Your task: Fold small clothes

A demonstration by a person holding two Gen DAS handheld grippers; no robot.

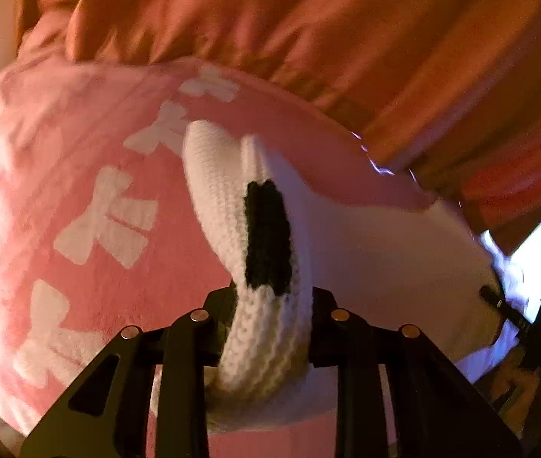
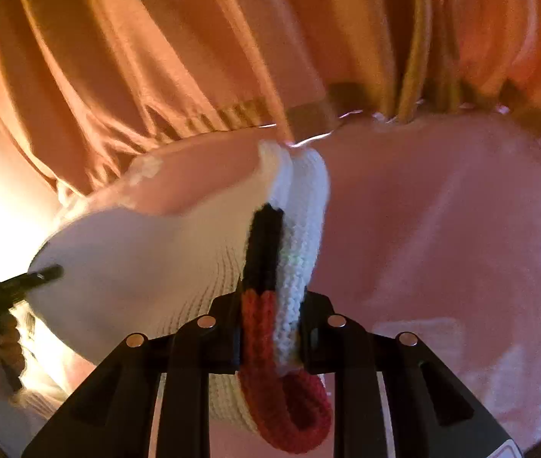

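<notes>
At the bottom centre of the left wrist view, the left gripper [image 1: 272, 328] is pinching a thick rolled edge of a white knitted garment [image 1: 365, 252], its jaws standing narrow with the knit squeezed between them. A black knitted patch [image 1: 268, 233] is running up the rolled edge just above the pinch. At the bottom centre of the right wrist view, the right gripper [image 2: 270, 330] is clamping the opposite end of the same garment [image 2: 125, 267], jaws also narrow, here closing on a red knitted band [image 2: 285, 400] that loops below the jaws and on white ribbing beside it, with a black stretch above.

Each gripper is showing up small in the other's view: the right one at the far right edge, the left one at the far left edge, each biting an end of the white panel. The garment is hanging stretched between them, seemingly so the cloth spreads flat and a fold can be laid cleanly.

Beneath and beyond the garment, a pink blanket [image 1: 79, 175] with white bow shapes [image 1: 110, 217] is covering the surface, likely serving as the folding bed. Farther back, across the top of both views, an orange curtain [image 2: 194, 57] is hanging in pleats, bright light leaking in at its edges.

No brand, label or readable writing is showing anywhere.
</notes>
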